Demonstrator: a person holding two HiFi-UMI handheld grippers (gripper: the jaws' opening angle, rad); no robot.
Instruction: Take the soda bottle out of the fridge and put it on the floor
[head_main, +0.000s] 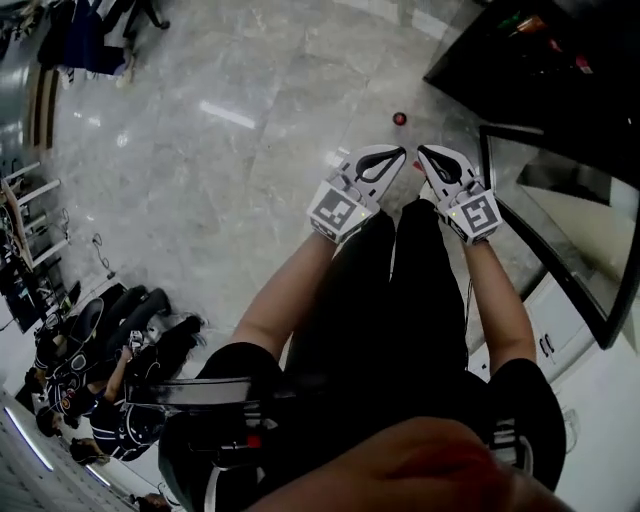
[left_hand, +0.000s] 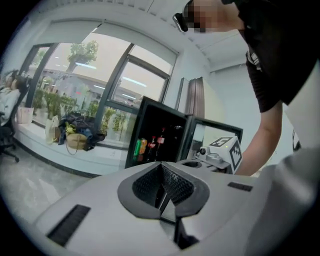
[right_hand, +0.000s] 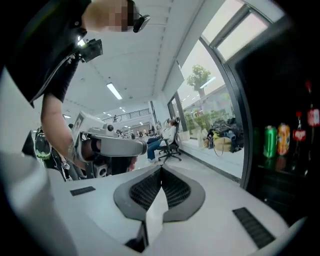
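Left hand-held gripper (left_hand: 161, 164) and right hand-held gripper (right_hand: 161, 167) sit clenched, empty (fridge (left_hand: 155, 117) beyond, seemingly open).

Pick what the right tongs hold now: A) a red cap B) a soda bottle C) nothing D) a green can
C: the right tongs are shut on each other with nothing between them; a soda bottle stands in the fridge.
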